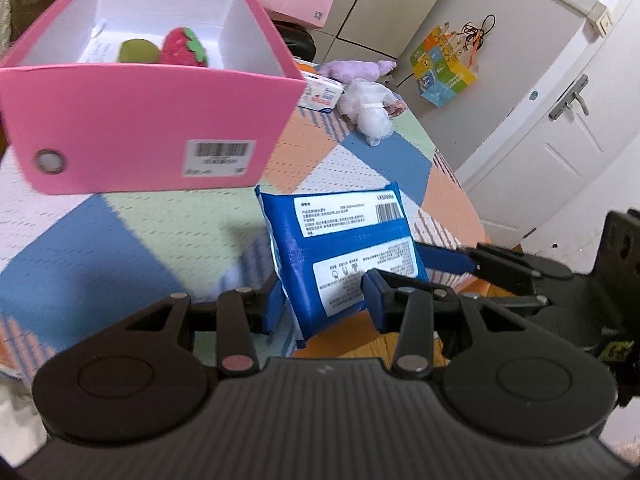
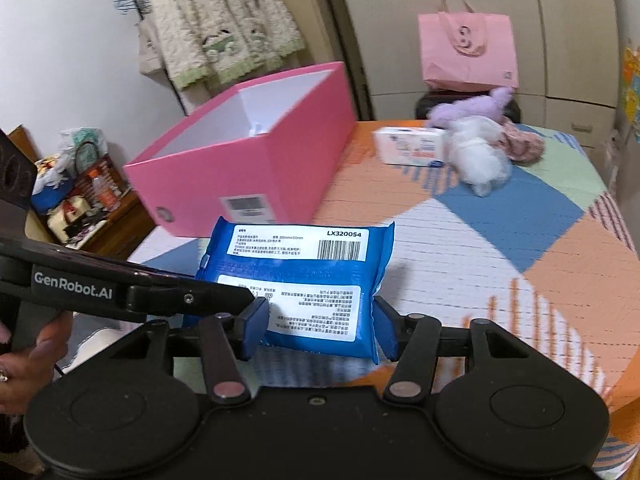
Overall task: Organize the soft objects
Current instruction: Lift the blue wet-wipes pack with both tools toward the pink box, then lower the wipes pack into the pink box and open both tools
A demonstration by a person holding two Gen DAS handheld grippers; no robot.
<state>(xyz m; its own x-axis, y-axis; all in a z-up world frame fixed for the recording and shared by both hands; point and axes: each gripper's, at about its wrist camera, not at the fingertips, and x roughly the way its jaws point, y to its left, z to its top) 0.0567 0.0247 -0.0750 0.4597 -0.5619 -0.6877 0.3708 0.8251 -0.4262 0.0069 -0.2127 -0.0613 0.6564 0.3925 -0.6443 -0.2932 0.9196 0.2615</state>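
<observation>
The table, under a patchwork cloth, is running out of frame at its near edge in both views. The pink box is sitting open on it; its wall is hiding most of the inside from the right wrist, while the left wrist is showing a blurred strawberry toy and a green toy within. Beyond, a white plush, a purple plush and a tissue pack are lying well apart from the box. The blue pack is sitting just in front of the box. The right gripper is clamping it, fingers pressing both sides. The left gripper is pinching its lower end too.
</observation>
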